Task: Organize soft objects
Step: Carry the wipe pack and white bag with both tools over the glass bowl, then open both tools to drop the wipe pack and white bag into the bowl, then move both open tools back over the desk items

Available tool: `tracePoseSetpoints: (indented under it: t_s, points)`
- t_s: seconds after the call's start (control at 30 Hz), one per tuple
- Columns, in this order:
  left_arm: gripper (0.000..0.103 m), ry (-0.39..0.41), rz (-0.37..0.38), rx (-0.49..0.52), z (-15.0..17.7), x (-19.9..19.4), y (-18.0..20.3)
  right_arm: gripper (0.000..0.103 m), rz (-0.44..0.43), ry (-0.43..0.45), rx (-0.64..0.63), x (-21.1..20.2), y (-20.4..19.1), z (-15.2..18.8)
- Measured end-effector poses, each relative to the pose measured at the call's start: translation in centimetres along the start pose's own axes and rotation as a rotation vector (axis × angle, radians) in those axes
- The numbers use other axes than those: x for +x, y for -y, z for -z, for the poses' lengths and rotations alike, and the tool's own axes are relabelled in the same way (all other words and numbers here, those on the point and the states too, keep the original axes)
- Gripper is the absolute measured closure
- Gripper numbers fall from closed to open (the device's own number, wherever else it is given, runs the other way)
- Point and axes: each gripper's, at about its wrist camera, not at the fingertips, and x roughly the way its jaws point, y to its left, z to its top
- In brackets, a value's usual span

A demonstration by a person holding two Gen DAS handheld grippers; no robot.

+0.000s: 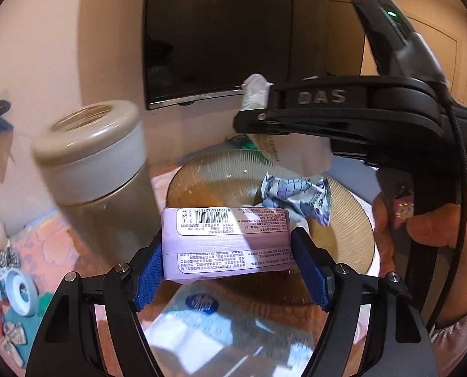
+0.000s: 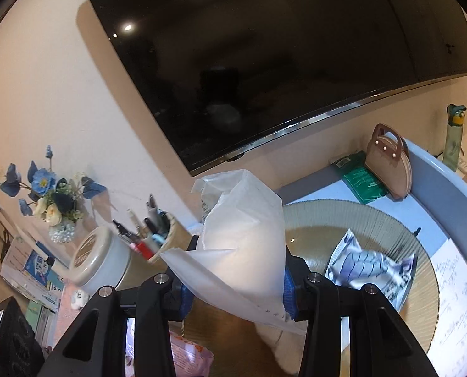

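Observation:
My left gripper (image 1: pixel 230 257) is shut on a pale purple wipes pack (image 1: pixel 227 242), barcode side up, held above the near rim of a ribbed tan bowl (image 1: pixel 346 235). A crumpled blue-and-white wrapper (image 1: pixel 299 198) lies in the bowl; it also shows in the right wrist view (image 2: pixel 371 267). My right gripper (image 2: pixel 236 289) is shut on a white translucent packet (image 2: pixel 242 245) and holds it over the bowl (image 2: pixel 390 220). In the left wrist view the right gripper (image 1: pixel 255 116) reaches in from the right with the white packet (image 1: pixel 296 150) hanging below it.
A beige jar with a ring lid (image 1: pixel 91 157) stands left of the bowl. A pen cup (image 2: pixel 158 235), blue flowers (image 2: pixel 51 198), a green pack (image 2: pixel 364 179), a brown purse-shaped holder (image 2: pixel 389 166) and a wall TV (image 2: pixel 264 62) surround it. Hair ties and tape (image 1: pixel 16 292) lie far left.

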Motion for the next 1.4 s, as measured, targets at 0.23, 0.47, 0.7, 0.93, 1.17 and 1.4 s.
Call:
tracePoseSetpoints:
  t_s: [0.23, 0.47, 0.7, 0.93, 1.17, 1.4]
  points:
    - [0.021, -0.011, 0.007, -0.020, -0.5, 1.8, 0.3, 0.034, 0.024, -0.061, 0.016, 2.8, 1.1, -0.8]
    - [0.013, -0.075, 0.011, -0.003, -0.3, 3.3, 1.0, 0.015, 0.032, -0.029, 0.074, 2.6, 2.4, -0.8]
    - [0.011, -0.076, 0.006, 0.023, -0.1, 2.8, 1.7, 0.015, 0.043, -0.039, 0.101, 1.9, 2.8, -0.3]
    - [0.011, -0.082, 0.036, 0.016, -0.1, 2.4, 1.1, 0.015, 0.048, -0.038, 0.124, 0.5, 2.6, 0.2]
    - [0.011, -0.099, 0.040, 0.021, 1.1, -0.2, 1.4, 0.015, 0.052, -0.061, 0.142, -0.7, 1.8, 1.8]
    - [0.011, -0.108, 0.025, 0.035, 2.1, -3.1, 0.7, 0.015, 0.045, -0.094, 0.153, -1.8, 0.5, 4.0]
